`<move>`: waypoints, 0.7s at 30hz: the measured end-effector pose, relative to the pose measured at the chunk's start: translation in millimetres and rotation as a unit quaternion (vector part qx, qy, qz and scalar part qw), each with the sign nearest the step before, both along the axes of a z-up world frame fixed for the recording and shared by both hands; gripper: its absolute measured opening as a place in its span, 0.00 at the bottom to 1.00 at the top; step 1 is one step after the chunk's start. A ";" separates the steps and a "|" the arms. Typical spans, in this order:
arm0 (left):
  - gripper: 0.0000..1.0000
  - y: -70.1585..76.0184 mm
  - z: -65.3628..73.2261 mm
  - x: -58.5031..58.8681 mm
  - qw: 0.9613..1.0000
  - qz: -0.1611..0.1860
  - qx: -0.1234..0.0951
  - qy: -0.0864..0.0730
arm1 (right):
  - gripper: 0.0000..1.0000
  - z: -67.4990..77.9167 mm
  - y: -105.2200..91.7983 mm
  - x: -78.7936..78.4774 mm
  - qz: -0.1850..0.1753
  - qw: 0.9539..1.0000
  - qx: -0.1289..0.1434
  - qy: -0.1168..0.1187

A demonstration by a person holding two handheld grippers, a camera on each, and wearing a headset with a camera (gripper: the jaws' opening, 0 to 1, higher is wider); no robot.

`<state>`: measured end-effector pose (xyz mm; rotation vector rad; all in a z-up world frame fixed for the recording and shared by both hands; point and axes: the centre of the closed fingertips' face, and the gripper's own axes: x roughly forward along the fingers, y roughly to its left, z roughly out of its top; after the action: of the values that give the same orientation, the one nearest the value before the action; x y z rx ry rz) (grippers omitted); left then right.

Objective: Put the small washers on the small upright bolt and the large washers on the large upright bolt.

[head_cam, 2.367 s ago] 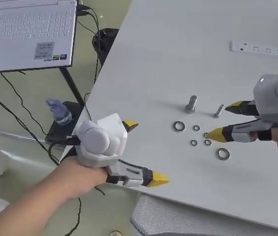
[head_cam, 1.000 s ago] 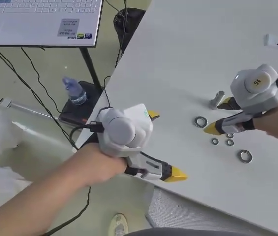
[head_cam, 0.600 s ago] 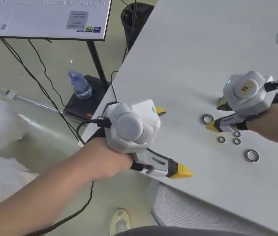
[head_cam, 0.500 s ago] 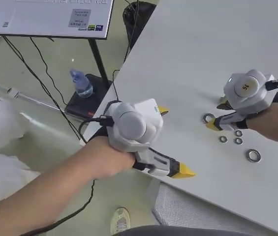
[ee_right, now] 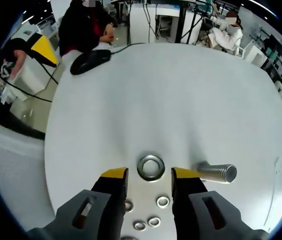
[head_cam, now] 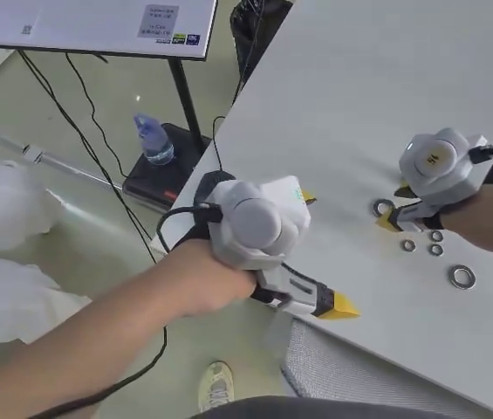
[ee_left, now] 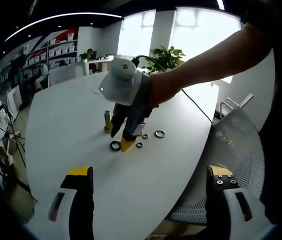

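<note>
On the table [head_cam: 333, 105] | large washer [ee_right: 150, 167] is lying between the right gripper [ee_right: 149, 173] tips | bolt [ee_right: 215, 173] is sitting just beside it | small washers [ee_right: 163, 201] are lying behind, under the gripper

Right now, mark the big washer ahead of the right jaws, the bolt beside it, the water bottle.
big washer [ee_right: 141, 168], right gripper view, ring's left side
bolt [ee_right: 214, 173], right gripper view, shank
water bottle [head_cam: 154, 144], head view, body

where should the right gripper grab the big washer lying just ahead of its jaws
Probably best to pinch the large washer across its outer rim, one jaw each side, coming down from above. It lies flat on the table, leaving nothing to get under, and the open right gripper is lined up with it. Keep clear of the bolt close beside it.
</note>
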<state>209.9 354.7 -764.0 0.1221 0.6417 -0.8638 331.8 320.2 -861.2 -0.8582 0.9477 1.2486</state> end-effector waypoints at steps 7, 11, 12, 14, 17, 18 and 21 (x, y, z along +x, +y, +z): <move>0.93 -2.7 -0.6 0.6 1.000 -0.002 -0.002 -0.001 | 0.36 -6.0 -1.5 -0.7 0.005 1.000 -0.012 -0.002; 0.94 -3.6 1.6 1.2 1.000 0.001 -0.008 -0.004 | 0.36 -5.2 0.3 0.5 -0.002 1.000 -0.008 -0.002; 0.94 -3.1 1.4 0.8 1.000 0.001 -0.008 -0.004 | 0.36 -5.1 0.7 1.6 -0.007 1.000 -0.007 -0.002; 0.94 -1.9 -0.4 -0.7 1.000 0.000 -0.005 -0.003 | 0.35 -5.3 1.3 3.9 -0.015 1.000 -0.004 0.002; 0.93 0.2 -3.3 -2.3 1.000 0.001 -0.005 0.002 | 0.32 -5.4 1.4 4.4 -0.019 1.000 -0.004 0.005; 0.93 0.9 -4.0 -3.3 1.000 0.000 -0.003 0.003 | 0.31 -5.3 1.4 3.7 -0.017 1.000 -0.004 0.005; 0.93 1.8 -4.6 -4.2 1.000 -0.001 -0.002 0.004 | 0.28 -5.3 0.5 2.5 -0.015 1.000 -0.010 0.006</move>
<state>205.7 356.6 -768.5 0.1166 0.6476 -0.8671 334.3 320.7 -866.5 -0.8498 0.9796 1.2212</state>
